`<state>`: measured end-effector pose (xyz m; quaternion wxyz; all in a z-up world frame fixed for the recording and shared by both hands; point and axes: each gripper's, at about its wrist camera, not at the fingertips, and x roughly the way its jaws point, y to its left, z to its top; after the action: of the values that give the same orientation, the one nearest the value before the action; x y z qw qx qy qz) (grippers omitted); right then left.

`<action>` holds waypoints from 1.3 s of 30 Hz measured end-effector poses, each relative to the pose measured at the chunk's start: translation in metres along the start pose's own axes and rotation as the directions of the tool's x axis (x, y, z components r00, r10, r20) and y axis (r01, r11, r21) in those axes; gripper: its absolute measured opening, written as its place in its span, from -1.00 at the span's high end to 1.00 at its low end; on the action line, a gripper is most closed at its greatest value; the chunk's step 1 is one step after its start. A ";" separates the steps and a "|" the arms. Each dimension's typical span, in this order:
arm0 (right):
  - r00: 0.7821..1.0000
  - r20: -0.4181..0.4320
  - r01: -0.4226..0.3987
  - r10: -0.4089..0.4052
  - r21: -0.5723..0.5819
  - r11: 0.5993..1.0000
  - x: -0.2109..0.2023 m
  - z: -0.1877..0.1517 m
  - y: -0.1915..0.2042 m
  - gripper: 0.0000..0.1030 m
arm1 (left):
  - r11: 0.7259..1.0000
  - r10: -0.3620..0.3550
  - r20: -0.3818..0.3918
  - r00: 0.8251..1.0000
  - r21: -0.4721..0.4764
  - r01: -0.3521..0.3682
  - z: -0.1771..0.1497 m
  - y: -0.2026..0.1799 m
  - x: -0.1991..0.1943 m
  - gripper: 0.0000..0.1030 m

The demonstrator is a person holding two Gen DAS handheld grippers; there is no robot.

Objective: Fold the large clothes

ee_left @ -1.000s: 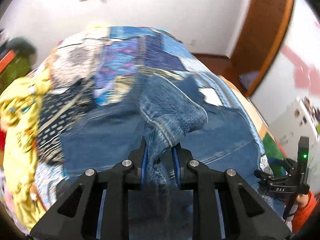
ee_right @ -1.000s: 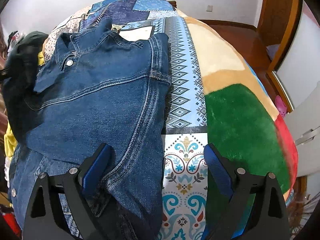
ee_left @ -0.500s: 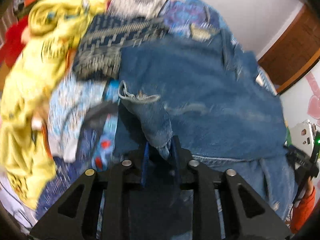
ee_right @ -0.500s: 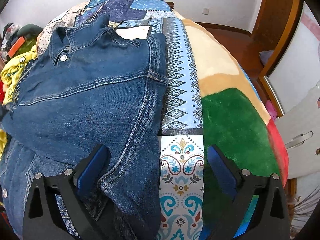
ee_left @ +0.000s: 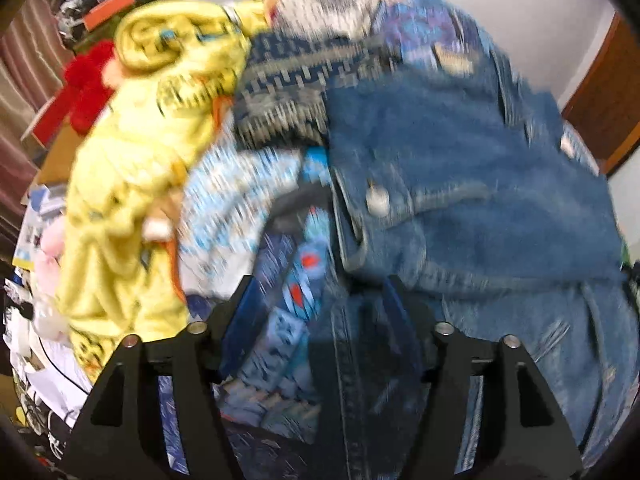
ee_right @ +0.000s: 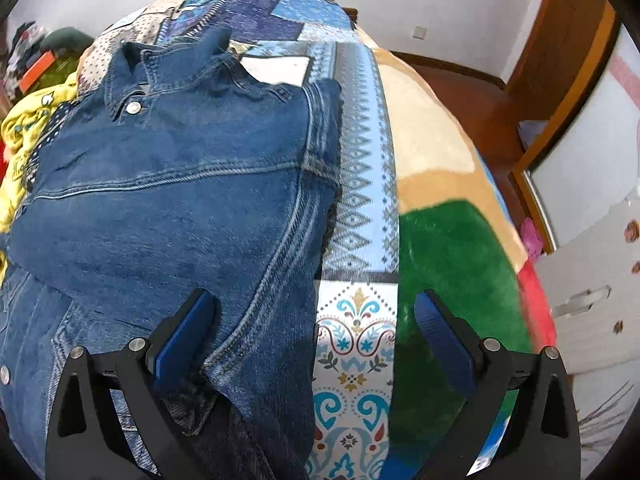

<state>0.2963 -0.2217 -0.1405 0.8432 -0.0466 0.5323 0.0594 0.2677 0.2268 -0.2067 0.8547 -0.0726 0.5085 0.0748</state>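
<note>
A yellow garment (ee_left: 132, 184) lies heaped beside the denim jacket (ee_right: 180, 200), which is spread on the patterned bedspread (ee_right: 360, 184), while the left gripper (ee_left: 320, 304) and the right gripper (ee_right: 316, 320) both hover over it with jaws apart, gripping nothing.

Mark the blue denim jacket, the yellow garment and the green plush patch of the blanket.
blue denim jacket (ee_right: 172, 200), right wrist view, back panel.
yellow garment (ee_left: 120, 208), left wrist view, crumpled middle.
green plush patch (ee_right: 448, 272), right wrist view, centre.
</note>
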 end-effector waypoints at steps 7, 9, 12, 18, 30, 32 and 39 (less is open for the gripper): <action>0.997 0.072 -0.034 0.035 -0.009 0.999 -0.014 0.031 -0.001 -0.94 | 0.999 -0.024 0.113 0.993 -0.034 0.028 0.065 0.008 -0.013 -0.53; 0.994 0.089 -0.056 0.056 0.007 0.998 -0.014 0.041 -0.004 -0.94 | 0.997 -0.060 0.110 0.992 -0.049 0.066 0.079 0.008 -0.007 -0.55; 0.991 0.100 -0.089 0.085 0.033 0.995 -0.009 0.053 -0.007 -0.94 | 0.992 -0.099 0.078 0.992 -0.074 0.105 0.098 0.009 0.017 -0.55; 0.992 0.094 -0.090 0.082 0.083 0.992 0.016 0.071 -0.013 -0.94 | 0.983 -0.151 -0.015 0.988 -0.105 0.149 0.118 0.006 0.077 -0.51; 0.990 0.047 -0.136 0.131 0.121 0.983 0.067 0.092 -0.022 -0.48 | 0.960 -0.264 -0.060 0.963 -0.106 0.257 0.141 0.001 0.141 0.27; 0.989 0.047 -0.147 0.142 0.130 0.981 0.070 0.093 -0.023 -0.17 | 0.964 -0.256 -0.056 0.965 -0.093 0.250 0.143 -0.004 0.142 0.28; 0.978 0.071 -0.205 0.197 0.150 0.967 0.068 0.099 -0.024 0.68 | 0.989 -0.143 -0.034 0.989 -0.047 0.142 0.151 -0.017 0.136 0.69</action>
<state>0.4173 -0.2280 -0.1586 0.8484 0.0755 0.5135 0.1039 0.4651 0.2477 -0.2538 0.8465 -0.1291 0.5159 0.0235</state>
